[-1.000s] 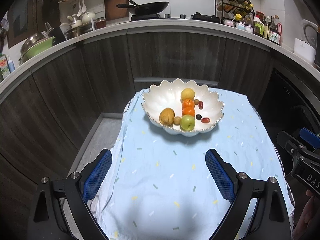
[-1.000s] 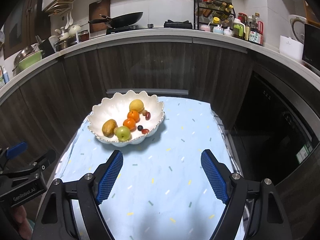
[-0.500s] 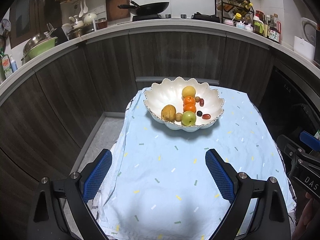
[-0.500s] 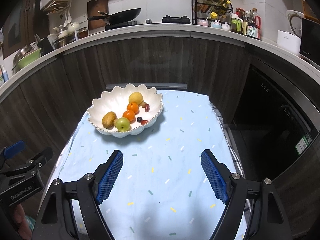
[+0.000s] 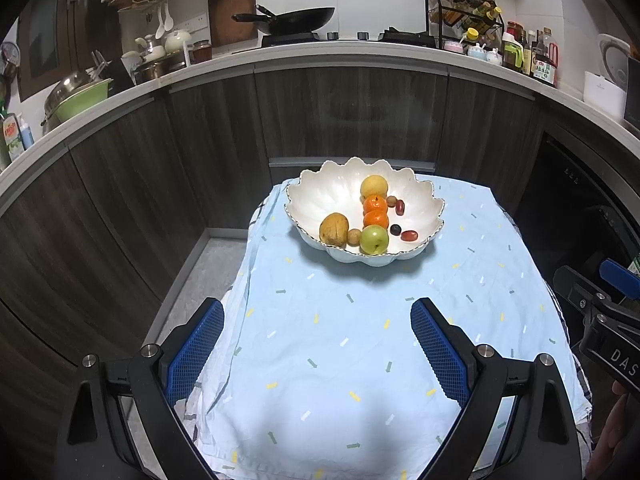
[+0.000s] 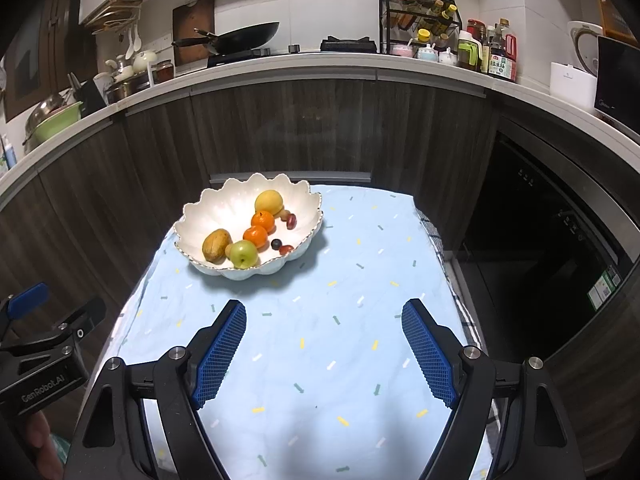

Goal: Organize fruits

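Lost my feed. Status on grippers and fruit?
Left gripper and right gripper: jaws open, empty, short of bowl. Fruit all in bowl. Nothing blocking.

The right gripper shows only in part at the right edge of the left wrist view, its body cut off so that the print on it reads just "DAS". The hand below it is a dark sliver at the frame's edge. In the right wrist view the left gripper is likewise cropped at the left edge, the hand under it blurred. The small brown fruit sits half hidden between the brown pear and green apple; its kind cannot be told. The bottle labels on the far counter are too small to read.
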